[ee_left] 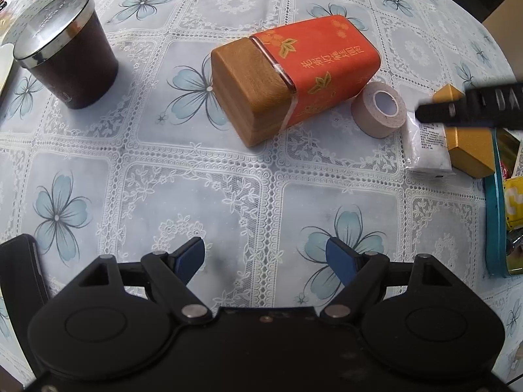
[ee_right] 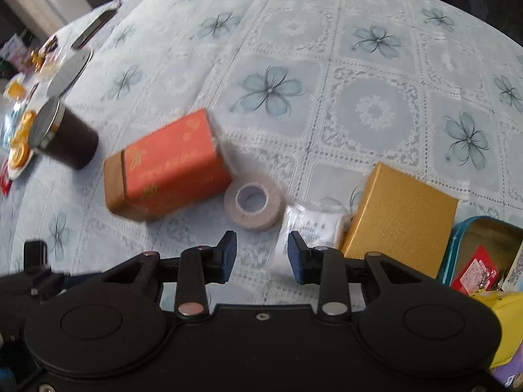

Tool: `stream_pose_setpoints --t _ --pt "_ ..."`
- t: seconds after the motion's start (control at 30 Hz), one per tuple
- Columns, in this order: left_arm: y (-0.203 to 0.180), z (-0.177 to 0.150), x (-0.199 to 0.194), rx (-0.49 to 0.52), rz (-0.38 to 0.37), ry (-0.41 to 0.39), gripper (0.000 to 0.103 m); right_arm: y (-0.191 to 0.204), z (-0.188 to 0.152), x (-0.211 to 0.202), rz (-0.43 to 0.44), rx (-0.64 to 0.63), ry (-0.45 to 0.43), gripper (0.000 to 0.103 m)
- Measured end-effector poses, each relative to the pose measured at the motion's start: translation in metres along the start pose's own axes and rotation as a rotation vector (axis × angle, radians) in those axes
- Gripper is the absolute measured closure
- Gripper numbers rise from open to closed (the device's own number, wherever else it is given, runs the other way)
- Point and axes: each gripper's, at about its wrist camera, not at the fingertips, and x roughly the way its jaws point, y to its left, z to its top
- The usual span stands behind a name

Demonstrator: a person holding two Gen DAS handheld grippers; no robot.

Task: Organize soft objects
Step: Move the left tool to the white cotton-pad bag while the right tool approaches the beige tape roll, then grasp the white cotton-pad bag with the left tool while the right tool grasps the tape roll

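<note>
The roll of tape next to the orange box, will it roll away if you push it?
Probably not at first: the tape roll looks to be lying flat on its side, hole facing up, so a push would likely slide it across the tablecloth. Tipped onto its edge, it could roll. It looks light and a bit squashy, so the fingers should squeeze gently.

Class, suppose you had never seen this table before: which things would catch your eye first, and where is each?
The orange box with a brown lid end lies on its side mid-table. A roll of beige tape sits beside it, then a white packet against a gold box. A dark lidded cup stands apart at far left.
</note>
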Motion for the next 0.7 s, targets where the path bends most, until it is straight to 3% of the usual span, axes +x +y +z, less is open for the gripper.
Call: stream_pose_setpoints --t 0.13,0.33,0.43,0.7 --pt "-0.004 -0.001 0.000 0.004 -0.007 0.003 0.023 0.004 0.018 0.012 -0.006 -0.024 -0.035 0.061" --pt "-0.005 -0.004 0.000 -0.004 -0.004 0.007 0.023 0.030 0.016 0.035 -0.046 -0.224 -0.020 0.060" --pt "-0.001 -0.006 -0.001 -0.027 0.001 0.010 0.023 0.037 0.013 0.037 -0.056 -0.305 -0.038 0.051" --pt "0.002 -0.010 0.000 -0.068 0.015 0.015 0.023 0.038 0.010 0.041 0.007 -0.372 -0.011 0.049"
